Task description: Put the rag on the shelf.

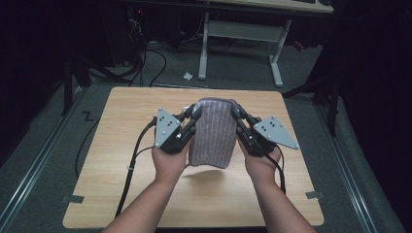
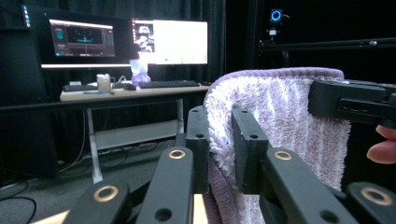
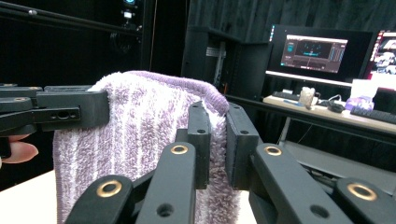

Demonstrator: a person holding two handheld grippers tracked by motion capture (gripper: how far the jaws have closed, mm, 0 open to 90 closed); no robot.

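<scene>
A folded lilac towel (image 1: 214, 133) hangs at the centre of the high view, lifted clear of the wooden table (image 1: 121, 160) and pinched at its two upper corners, with its shadow on the tabletop just below its lower edge. The step in hand appears to be the carry or fold of the cloth, held up and stretched between both tools; the next move would likely call for both hands to travel together, keeping the top edge level, and to lower the towel flat before either grip is let go. The left gripper (image 1: 190, 121), left of centre in the high view, has its jaws drawn nearly together, clamped on the towel's left edge; in the left gripper view the terry pile (image 2: 219, 140) is squeezed between the two black jaws at lower centre. The right gripper (image 1: 239, 120) clamps the opposite edge likewise, its jaws narrowly parted by cloth (image 3: 215, 140) in the right gripper view. A desk with lit monitors (image 2: 170, 42) stands in the upper left of the left gripper view.
</scene>
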